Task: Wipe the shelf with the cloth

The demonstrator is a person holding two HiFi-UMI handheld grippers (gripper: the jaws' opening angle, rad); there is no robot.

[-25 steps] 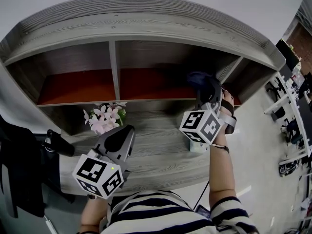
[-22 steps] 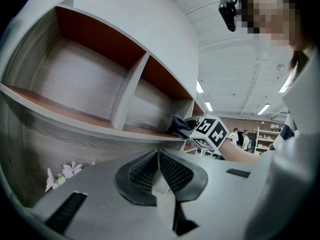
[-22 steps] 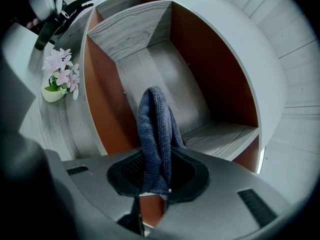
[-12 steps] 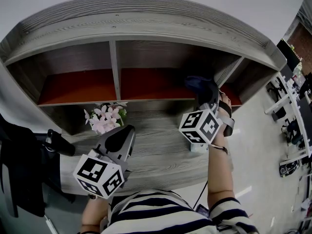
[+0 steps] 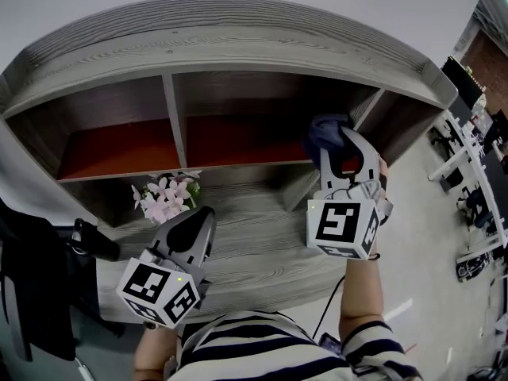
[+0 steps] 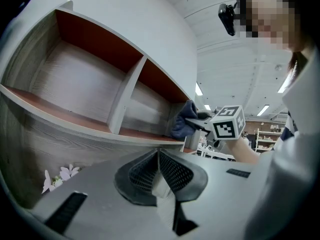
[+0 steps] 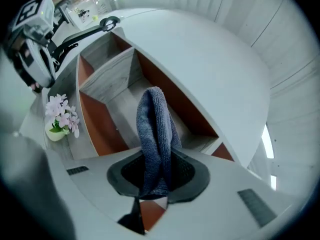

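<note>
Right claw (image 5: 337, 137) clamps tight on the blue cloth (image 7: 154, 129), up at the shelf's (image 5: 262, 50) middle compartment, right end; left claw (image 5: 198, 217) closed, empty, beside the pink flowers (image 5: 163, 197)

I see a dark blue cloth (image 7: 155, 129), soft and fuzzy like a towel. It is folded over itself into one thick, long bunch. My right tool (image 7: 158, 176) is pinched on its lower end, and the rest of it sticks out past the tips. The cloth is up at the right end of the shelf (image 5: 238, 46), inside the right-hand opening, close to the side wall. I cannot tell if it touches the wood. The shelf is made of grey wood with lines in it. It is split into two open parts, side by side. Inside, each part shows a red-orange face.
</note>
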